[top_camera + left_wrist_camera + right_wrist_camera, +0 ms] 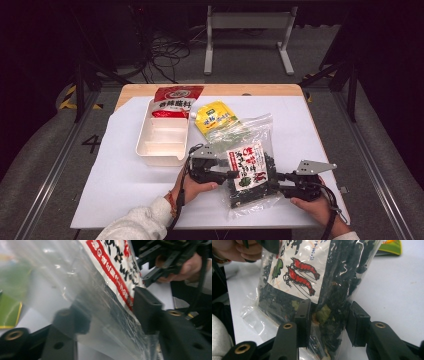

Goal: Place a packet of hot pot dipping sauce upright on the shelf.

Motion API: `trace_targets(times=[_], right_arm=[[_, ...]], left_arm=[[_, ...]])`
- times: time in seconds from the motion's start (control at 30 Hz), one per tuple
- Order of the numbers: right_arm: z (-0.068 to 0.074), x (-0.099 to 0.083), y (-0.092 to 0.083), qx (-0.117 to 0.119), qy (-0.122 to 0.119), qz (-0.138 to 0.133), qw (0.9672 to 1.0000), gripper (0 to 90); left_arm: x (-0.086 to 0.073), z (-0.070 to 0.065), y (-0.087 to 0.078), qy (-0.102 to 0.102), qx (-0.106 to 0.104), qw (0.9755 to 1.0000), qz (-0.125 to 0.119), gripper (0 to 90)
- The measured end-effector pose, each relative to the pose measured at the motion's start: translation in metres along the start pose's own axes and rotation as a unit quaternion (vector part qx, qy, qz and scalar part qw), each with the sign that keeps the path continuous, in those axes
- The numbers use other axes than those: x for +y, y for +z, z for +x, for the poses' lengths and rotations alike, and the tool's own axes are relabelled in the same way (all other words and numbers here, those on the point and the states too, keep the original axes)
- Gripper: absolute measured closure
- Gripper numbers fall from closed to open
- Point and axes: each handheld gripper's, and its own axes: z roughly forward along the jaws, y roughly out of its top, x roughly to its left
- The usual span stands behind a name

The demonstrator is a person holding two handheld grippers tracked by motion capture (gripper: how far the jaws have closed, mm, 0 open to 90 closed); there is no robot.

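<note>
Two grippers are being held against one clear bag [248,172] of dark dried seaweed, which is lying near the front edge of the white sheet [120,185] covering the table, just right of the tray [162,134]. The left gripper [234,174] is being pressed in from the bag's left side, the right gripper [276,176] from its right side, and the printed label with red shrimp [300,275] is being shown between them.

In the left gripper view, the jaws are being seen on either side of the bag's film: one black pad [146,308] is lying against the plastic beside the label's red border, while the other is blurred behind the film, so whether the bag is being pinched cannot be told. In the right gripper view, the bag's lower edge is being clamped between the two pads [303,320], with the seaweed bulging between them.

Behind the bag, a yellow pouch [216,119] is partly being covered by the bag's top. A red packet [176,102] is resting across the tray's far compartment.
</note>
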Motion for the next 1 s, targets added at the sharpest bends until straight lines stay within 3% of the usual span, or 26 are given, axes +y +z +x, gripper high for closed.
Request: trace_targets(times=[0.1,0.23,0.43,0.5,0.63,0.8,0.83,0.9,0.97,1.0], right_arm=[[0.005,0.003,-0.002,-0.008,-0.008,-0.010,0.9999,60.1],[0.010,0.006,-0.004,-0.008,-0.011,-0.022,0.9997,59.1],[0.016,0.010,-0.010,-0.017,-0.015,-0.037,0.9991,51.4],[0.015,0.010,-0.013,-0.020,-0.010,-0.044,0.9988,46.1],[0.006,0.002,-0.019,-0.030,0.022,-0.035,0.9987,37.9],[-0.001,-0.003,-0.025,-0.048,0.037,-0.037,0.9975,34.5],[-0.002,-0.002,-0.029,-0.072,0.026,-0.034,0.9965,32.2],[0.000,0.001,-0.030,-0.098,0.004,-0.022,0.9949,31.3],[0.004,0.003,-0.030,-0.121,-0.020,-0.013,0.9923,30.2],[0.004,0.003,-0.030,-0.121,-0.020,-0.013,0.9923,30.2]], left_arm=[[0.006,-0.006,-0.011,0.015,-0.021,0.9994,-0.021,72.5],[0.013,-0.016,-0.020,0.040,-0.026,0.9982,-0.035,79.1],[0.021,-0.027,-0.033,0.076,-0.010,0.9960,-0.046,80.3],[0.024,-0.029,-0.038,0.087,0.003,0.9950,-0.049,80.4],[0.029,-0.031,-0.052,0.098,0.021,0.9932,-0.059,80.4],[0.032,-0.030,-0.063,0.103,0.031,0.9917,-0.070,80.3],[0.033,-0.030,-0.068,0.106,0.037,0.9910,-0.073,80.3],[0.035,-0.029,-0.075,0.112,0.040,0.9898,-0.078,80.3],[0.037,-0.029,-0.081,0.117,0.043,0.9891,-0.080,80.3],[0.037,-0.029,-0.081,0.117,0.043,0.9891,-0.080,80.3]])
